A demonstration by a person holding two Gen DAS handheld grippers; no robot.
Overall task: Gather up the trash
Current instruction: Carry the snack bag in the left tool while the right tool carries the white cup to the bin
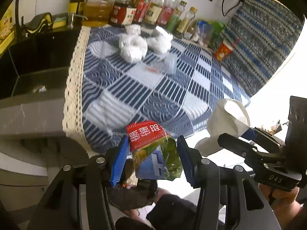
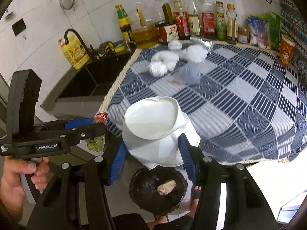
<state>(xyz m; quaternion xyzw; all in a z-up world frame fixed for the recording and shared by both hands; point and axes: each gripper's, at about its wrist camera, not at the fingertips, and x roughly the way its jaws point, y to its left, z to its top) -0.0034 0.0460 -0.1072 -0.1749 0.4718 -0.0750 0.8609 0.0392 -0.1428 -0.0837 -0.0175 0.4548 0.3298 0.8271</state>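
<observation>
Left gripper (image 1: 151, 157) jaws pinch snack wrapper (image 1: 153, 149), right gripper (image 2: 153, 157) jaws pinch paper cup (image 2: 153, 126) — centre both over bin (image 2: 157, 189) at lower frame before letting go.

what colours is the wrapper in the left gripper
Red top with white characters, green and blue below. The wrapper shows best in the left wrist view, in the left gripper.

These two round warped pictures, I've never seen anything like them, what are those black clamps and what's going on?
A person holds a hand-held clamp tool in each hand; each picture comes from a wide-angle camera on one tool, looking along its blue-padded fingers. The left gripper pinches a crumpled snack wrapper. The right gripper pinches a squashed white paper cup. Both hang past the counter's edge above a black-lined bin. On the blue checked cloth lie white tissue wads and clear plastic cups, with bottles lined behind.
</observation>
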